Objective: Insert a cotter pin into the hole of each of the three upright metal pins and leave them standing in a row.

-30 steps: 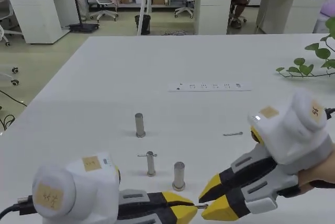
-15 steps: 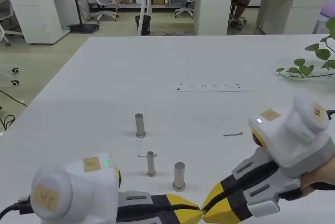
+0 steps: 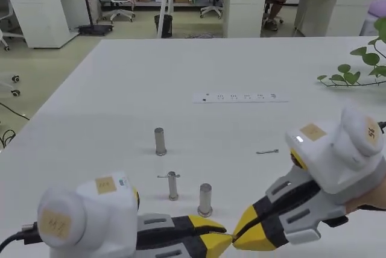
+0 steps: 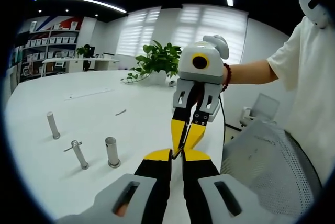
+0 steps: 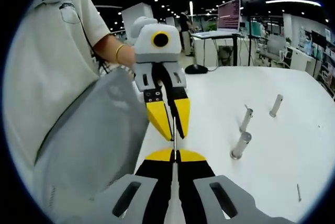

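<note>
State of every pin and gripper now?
Far metal pin: upright, nothing inserted.
Middle metal pin: upright, cotter pin inserted.
Near metal pin: upright, nothing inserted.
Loose cotter pin: lying on table.
Held cotter pin: spans both grippers.
Left gripper: shut on held cotter pin.
Right gripper: shut on held cotter pin.

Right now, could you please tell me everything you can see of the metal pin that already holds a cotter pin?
The metal pin is a slim, grey, shiny cylinder standing upright on the white table. A thin cotter pin crosses it near the top, sticking out mostly leftward in the head view. Nothing else touches it.
</note>
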The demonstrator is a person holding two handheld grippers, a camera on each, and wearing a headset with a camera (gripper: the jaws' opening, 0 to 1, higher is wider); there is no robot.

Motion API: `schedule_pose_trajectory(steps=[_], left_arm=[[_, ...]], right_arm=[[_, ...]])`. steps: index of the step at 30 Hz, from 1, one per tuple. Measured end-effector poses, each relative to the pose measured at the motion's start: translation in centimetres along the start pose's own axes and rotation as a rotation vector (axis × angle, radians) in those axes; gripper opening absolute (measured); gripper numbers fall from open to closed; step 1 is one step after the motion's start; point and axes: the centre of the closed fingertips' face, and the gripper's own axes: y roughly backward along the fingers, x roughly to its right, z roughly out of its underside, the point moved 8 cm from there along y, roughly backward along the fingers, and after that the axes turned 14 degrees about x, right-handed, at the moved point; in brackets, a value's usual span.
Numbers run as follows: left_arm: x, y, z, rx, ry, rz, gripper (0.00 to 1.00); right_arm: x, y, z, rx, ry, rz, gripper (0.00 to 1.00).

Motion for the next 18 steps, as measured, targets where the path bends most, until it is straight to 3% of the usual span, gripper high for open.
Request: schedule_pose_trajectory(steps=[10, 18], left_arm=[[-0.4, -0.1, 0.5, -0.012, -0.025, -0.032, 0.13], [-1.6, -0.3, 0.8, -0.016, -0.089, -0.116, 0.19]], right_arm=[[1.3, 0.2, 0.7, -0.108, 0.028, 0.044, 0.03], [2.5, -0.1, 0.9, -0.153, 0.052, 0.074, 0.03]])
